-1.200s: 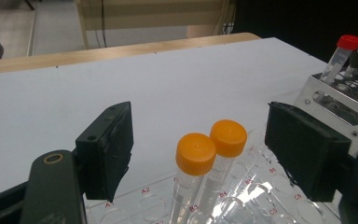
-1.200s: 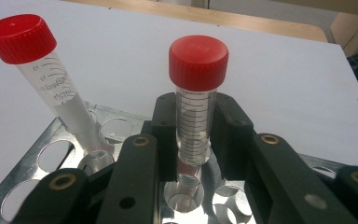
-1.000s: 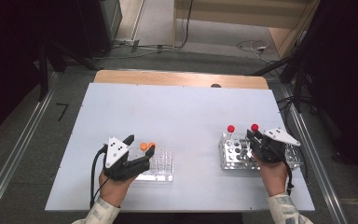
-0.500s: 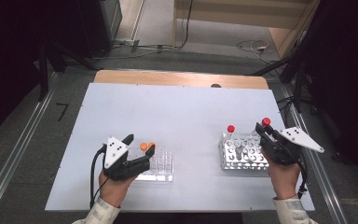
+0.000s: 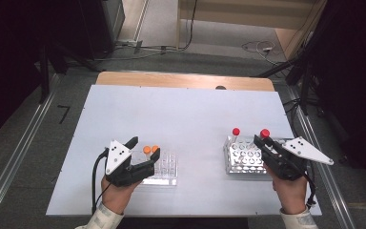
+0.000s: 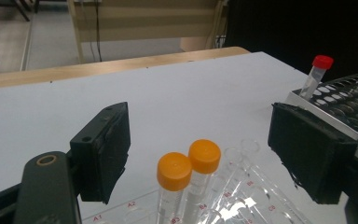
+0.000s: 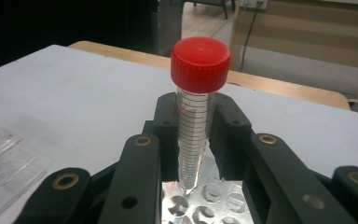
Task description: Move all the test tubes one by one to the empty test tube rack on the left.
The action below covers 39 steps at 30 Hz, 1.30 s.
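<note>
We are partway through moving a capped tube from one rack to another across a white table (image 5: 181, 114).

Our right gripper (image 5: 266, 143) sits near the table's right edge. Its jaws are clamped on the red-capped tube (image 7: 196, 112), gripping the clear, graduated body just under the cap. The tube stands upright, and its pointed tip hangs just above the holes of the metal rack (image 5: 240, 160), clear of them as far as we can tell. A second red-capped tube (image 5: 236, 133) stands in that rack's far left corner.

Our left gripper (image 5: 143, 149) rests near the table's front edge, left of centre, by the clear plastic rack (image 5: 164, 167). Its jaws stand wide apart and hold nothing. Two orange-capped tubes (image 6: 189, 163) stand side by side in that rack, between the spread jaws but apart from both pads.

We judge the step in hand to be the lift-out: the red-capped tube is free of its hole and ready to travel. The next move calls for keeping the tube upright and the grip firm while we carry it leftward over the bare table toward the clear plastic rack. There we would line its tip over an empty hole before lowering it. The left gripper looks placed to steady that rack, though it does not touch it yet.
</note>
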Each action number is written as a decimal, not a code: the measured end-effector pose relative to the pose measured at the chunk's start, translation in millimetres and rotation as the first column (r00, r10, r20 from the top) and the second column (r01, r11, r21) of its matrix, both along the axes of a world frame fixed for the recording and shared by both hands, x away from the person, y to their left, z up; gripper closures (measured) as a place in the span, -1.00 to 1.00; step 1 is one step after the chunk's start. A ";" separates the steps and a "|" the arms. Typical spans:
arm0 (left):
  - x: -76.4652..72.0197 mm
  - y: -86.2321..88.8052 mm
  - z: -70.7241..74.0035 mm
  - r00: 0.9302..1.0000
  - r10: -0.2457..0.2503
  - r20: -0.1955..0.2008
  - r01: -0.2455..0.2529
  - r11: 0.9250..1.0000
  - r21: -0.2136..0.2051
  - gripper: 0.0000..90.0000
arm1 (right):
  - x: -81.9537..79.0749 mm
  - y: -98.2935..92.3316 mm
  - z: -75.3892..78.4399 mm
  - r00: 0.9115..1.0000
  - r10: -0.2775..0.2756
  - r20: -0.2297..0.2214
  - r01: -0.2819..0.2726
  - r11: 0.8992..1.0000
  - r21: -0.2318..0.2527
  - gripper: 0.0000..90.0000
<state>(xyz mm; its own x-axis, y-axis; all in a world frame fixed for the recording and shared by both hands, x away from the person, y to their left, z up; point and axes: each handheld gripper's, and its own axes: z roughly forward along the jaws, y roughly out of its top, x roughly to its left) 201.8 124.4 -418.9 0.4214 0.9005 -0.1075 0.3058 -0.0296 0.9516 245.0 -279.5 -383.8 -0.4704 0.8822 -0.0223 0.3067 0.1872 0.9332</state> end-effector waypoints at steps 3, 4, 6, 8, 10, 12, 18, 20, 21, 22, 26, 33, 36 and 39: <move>-1.7 -2.9 1.3 1.000 -0.012 0.001 0.012 1.000 -0.002 -0.52 | -5.3 5.5 1.7 0.999 0.036 -0.004 -0.036 0.999 0.004 0.58; -2.2 -3.6 1.8 1.000 -0.016 0.002 0.016 1.000 -0.002 -0.51 | -7.0 7.9 2.0 0.999 0.047 -0.004 -0.047 0.999 0.001 0.58; -3.2 -5.5 2.9 1.000 -0.024 0.005 0.024 1.000 -0.008 -0.51 | -9.9 13.1 2.3 0.998 0.070 -0.003 -0.070 0.998 -0.004 0.58; -4.3 -6.7 4.0 0.999 -0.031 0.006 0.031 1.000 -0.004 -0.51 | -12.3 18.7 1.8 0.996 0.092 -0.006 -0.092 0.996 -0.007 0.58; -5.1 -8.8 4.6 0.999 -0.040 0.007 0.040 0.999 -0.005 -0.51 | -14.2 24.4 0.3 0.993 0.114 -0.011 -0.114 0.993 -0.010 0.58; -5.9 -10.9 5.1 0.999 -0.047 0.006 0.047 0.999 -0.005 -0.51 | -15.7 30.2 -1.6 0.991 0.132 -0.017 -0.132 0.991 -0.014 0.58; -6.7 -16.3 5.4 0.998 -0.059 0.008 0.059 0.998 0.000 -0.47 | -15.4 44.1 -9.9 0.982 0.181 -0.048 -0.182 0.983 -0.019 0.58; -6.9 -18.3 5.7 0.998 -0.065 0.010 0.065 0.998 -0.002 -0.47 | -15.3 48.7 -12.9 0.979 0.196 -0.056 -0.198 0.980 -0.024 0.58; -7.1 -19.3 6.2 0.998 -0.068 0.009 0.068 0.998 0.001 -0.47 | -15.4 51.1 -14.1 0.977 0.203 -0.059 -0.205 0.978 -0.025 0.58; -7.3 -20.8 6.6 0.997 -0.071 0.011 0.071 0.997 0.000 -0.47 | -15.4 53.4 -15.3 0.976 0.210 -0.063 -0.212 0.977 -0.025 0.58; -7.8 -26.9 8.9 0.996 -0.092 0.017 0.092 0.996 -0.002 -0.44 | -15.7 62.7 -20.2 0.968 0.239 -0.077 -0.242 0.970 -0.026 0.58; -7.1 -42.3 13.3 0.990 -0.138 0.026 0.138 0.990 -0.005 -0.40 | -15.5 81.6 -31.1 0.950 0.292 -0.112 -0.297 0.954 -0.034 0.58; -6.8 -51.1 15.0 0.986 -0.163 0.027 0.164 0.987 -0.001 -0.39 | -15.5 88.8 -34.1 0.944 0.307 -0.119 -0.314 0.949 -0.042 0.58; -5.3 -60.9 15.8 0.982 -0.187 0.025 0.187 0.982 0.004 -0.38 | -15.6 94.0 -36.2 0.940 0.317 -0.125 -0.325 0.945 -0.047 0.58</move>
<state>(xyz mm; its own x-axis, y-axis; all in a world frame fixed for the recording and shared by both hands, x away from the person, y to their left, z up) 196.4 63.5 -403.1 0.5853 0.8055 -0.0931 0.2707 -0.0859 0.9588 229.4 -185.6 -419.9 -0.7309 0.6824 -0.0049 0.3241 0.3535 0.8775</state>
